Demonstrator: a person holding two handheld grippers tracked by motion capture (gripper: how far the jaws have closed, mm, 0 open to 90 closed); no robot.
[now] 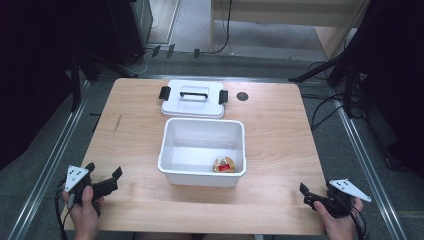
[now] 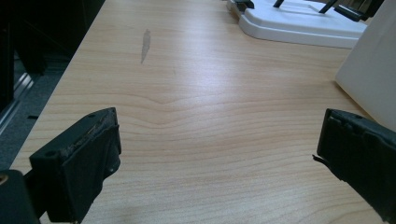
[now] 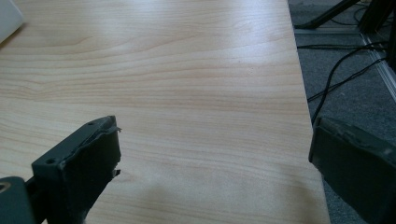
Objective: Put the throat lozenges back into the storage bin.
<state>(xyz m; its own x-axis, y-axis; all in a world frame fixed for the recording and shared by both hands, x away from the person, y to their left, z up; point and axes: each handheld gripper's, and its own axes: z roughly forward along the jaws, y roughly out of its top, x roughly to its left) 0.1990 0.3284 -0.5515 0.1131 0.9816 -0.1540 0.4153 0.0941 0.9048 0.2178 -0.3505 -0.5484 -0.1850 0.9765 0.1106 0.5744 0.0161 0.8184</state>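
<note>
A: Where, the small round gold-and-red packet (image 1: 224, 164)?
B: Inside the white rectangular plastic bin (image 1: 202, 176) at the table's middle, in the near right corner. Well apart from both grippers.

A: And the grippers?
B: Left gripper (image 1: 104, 183) at the near left corner of the light wooden table (image 1: 280, 130), jaws spread wide, nothing between. Right gripper (image 1: 311, 195) at the near right corner, jaws likewise parted and bare.

A: Counts?
B: One packet, one bin, one white flat lid with black handle and clips (image 1: 194, 98) lying just behind the bin. One dark round mark (image 1: 242, 96) beside the lid. Two grippers, two hands.
</note>
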